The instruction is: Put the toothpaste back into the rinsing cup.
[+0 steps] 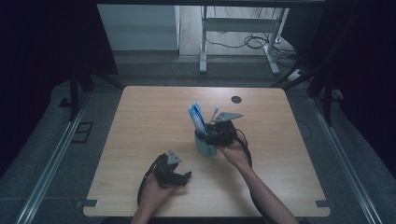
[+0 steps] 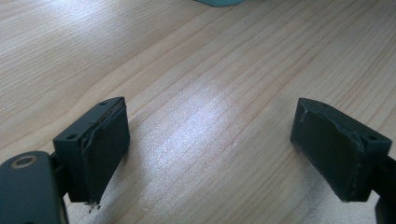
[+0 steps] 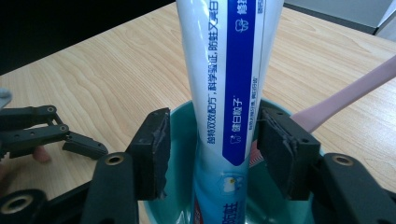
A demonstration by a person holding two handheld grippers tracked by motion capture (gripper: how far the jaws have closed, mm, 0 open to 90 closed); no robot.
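The toothpaste tube (image 3: 227, 93) stands in the cup (image 3: 180, 186) between the right gripper's (image 3: 212, 154) parted jaws; lift the gripper straight up without brushing it.

Toothpaste tube (image 3: 229, 93) upright in teal cup (image 3: 180, 140)

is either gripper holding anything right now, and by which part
Nothing is held. The right gripper jaws stand open around the white-and-blue toothpaste tube in the teal cup; left gripper empty.

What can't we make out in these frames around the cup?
- Toothpaste tube: top cut off by the right gripper view's upper edge; bottom end hidden inside the cup.
- Pink toothbrush: head hidden behind the right tool and the tube.
- Cup in the left gripper view: cut off by the top edge.
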